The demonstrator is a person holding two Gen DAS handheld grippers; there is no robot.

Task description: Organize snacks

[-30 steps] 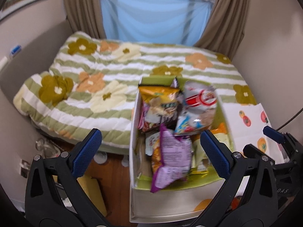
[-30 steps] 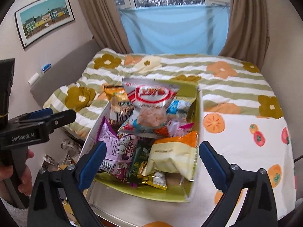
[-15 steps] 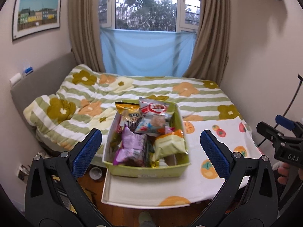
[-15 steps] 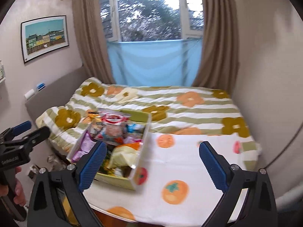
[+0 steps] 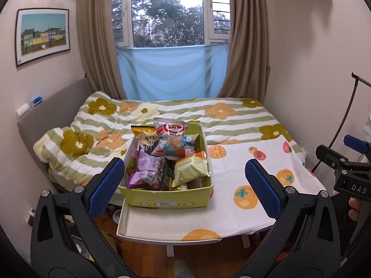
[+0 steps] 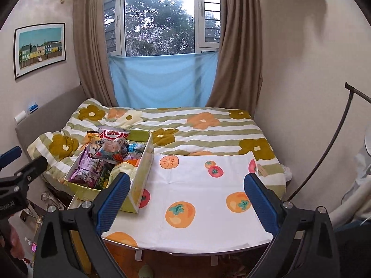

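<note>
Your left gripper [image 5: 184, 178] has its jaws spread wide with nothing between the blue pads [image 5: 105, 186]; your right gripper [image 6: 185, 194] is just as wide apart and just as empty. Both hang in the air on the near side of the green snack box [image 5: 169, 199], touching nothing.

The box sits at the left end of the small table [image 6: 199, 210], on its white cloth printed with orange fruit. Inside the box, a silver bag with a red label [image 5: 170, 131] stands tallest at the far end, a purple packet [image 5: 146, 172] lies at the near left, and a pale yellow-green bag [image 5: 191, 168] at the near right. A yellow packet [image 5: 142, 135] stands left of the silver bag; its print is too small to read.

Beyond the box lies the bed with the flowered, striped quilt [image 6: 208, 127], then the window [image 5: 169, 11] with a blue cloth [image 5: 171, 71] across its lower part.
</note>
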